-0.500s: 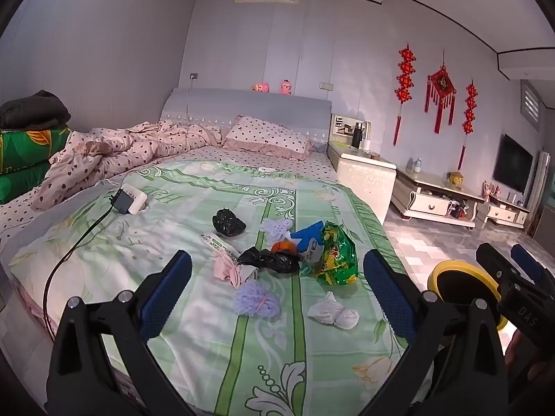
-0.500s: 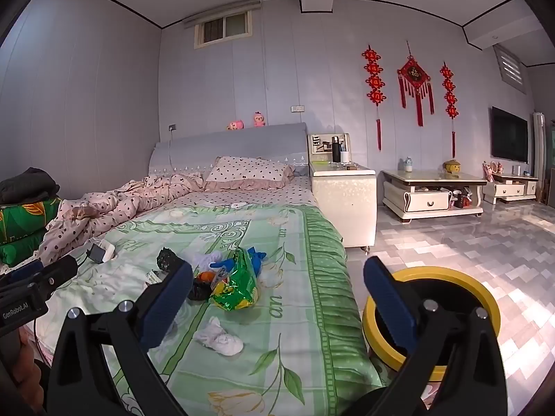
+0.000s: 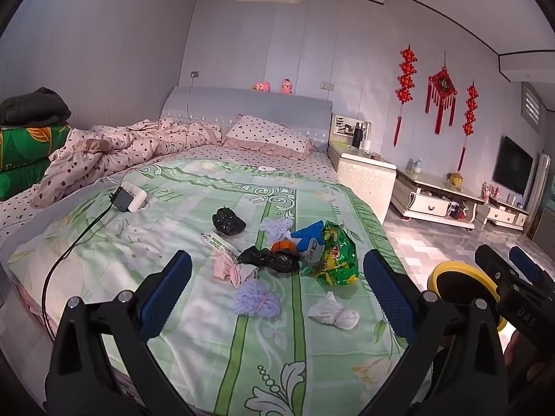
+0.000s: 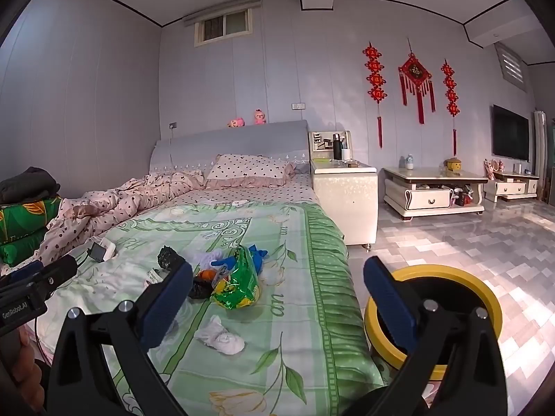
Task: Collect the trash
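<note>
My yellow bin (image 4: 485,298) on the floor beside the bed (image 4: 322,277) is partly hidden behind my right gripper (image 4: 277,298), and cut off in the left view. My left gripper (image 3: 277,287) and my right both have fingers (image 3: 166,291) spread wide, holding and touching nothing. The trash lies in a cluster mid-bed: two black bags (image 3: 227,221), one green snack bag (image 3: 338,256), two lilac foam nets (image 3: 256,299), one white tissue wad (image 3: 333,312). The small scraps between them I cannot sort out.

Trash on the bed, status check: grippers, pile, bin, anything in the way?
Left gripper and right gripper open, empty. Trash pile untouched on the bedspread. Yellow bin on the floor beside the bed. Path clear.
</note>
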{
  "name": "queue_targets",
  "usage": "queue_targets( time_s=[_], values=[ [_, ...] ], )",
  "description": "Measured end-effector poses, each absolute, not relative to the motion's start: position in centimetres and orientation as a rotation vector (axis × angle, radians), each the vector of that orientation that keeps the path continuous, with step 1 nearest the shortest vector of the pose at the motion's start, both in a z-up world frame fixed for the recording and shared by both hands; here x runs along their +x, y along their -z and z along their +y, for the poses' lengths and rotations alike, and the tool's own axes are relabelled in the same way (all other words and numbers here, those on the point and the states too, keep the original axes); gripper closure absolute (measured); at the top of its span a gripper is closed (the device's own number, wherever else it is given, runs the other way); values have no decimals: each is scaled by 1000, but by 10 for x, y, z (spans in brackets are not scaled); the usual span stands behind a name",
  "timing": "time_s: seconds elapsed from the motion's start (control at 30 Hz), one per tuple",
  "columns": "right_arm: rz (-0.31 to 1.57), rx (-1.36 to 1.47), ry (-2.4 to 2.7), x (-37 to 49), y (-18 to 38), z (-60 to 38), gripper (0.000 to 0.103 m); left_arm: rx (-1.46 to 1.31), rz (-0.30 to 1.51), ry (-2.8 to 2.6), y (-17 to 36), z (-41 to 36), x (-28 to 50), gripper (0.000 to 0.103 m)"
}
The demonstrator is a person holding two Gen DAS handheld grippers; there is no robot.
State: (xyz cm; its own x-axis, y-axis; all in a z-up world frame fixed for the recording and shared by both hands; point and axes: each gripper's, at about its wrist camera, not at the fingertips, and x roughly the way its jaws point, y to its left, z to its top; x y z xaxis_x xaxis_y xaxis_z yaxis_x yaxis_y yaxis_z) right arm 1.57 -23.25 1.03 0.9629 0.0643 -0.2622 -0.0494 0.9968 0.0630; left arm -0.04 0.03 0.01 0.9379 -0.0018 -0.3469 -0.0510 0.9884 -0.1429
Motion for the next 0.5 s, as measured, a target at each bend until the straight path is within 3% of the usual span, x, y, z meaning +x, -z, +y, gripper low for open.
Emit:
queue_targets(
  time_s=[0.5],
  values=[
    [272, 58, -57, 16, -10, -232, 8, -152, 355, -26, 0, 0, 0, 8]
  ],
)
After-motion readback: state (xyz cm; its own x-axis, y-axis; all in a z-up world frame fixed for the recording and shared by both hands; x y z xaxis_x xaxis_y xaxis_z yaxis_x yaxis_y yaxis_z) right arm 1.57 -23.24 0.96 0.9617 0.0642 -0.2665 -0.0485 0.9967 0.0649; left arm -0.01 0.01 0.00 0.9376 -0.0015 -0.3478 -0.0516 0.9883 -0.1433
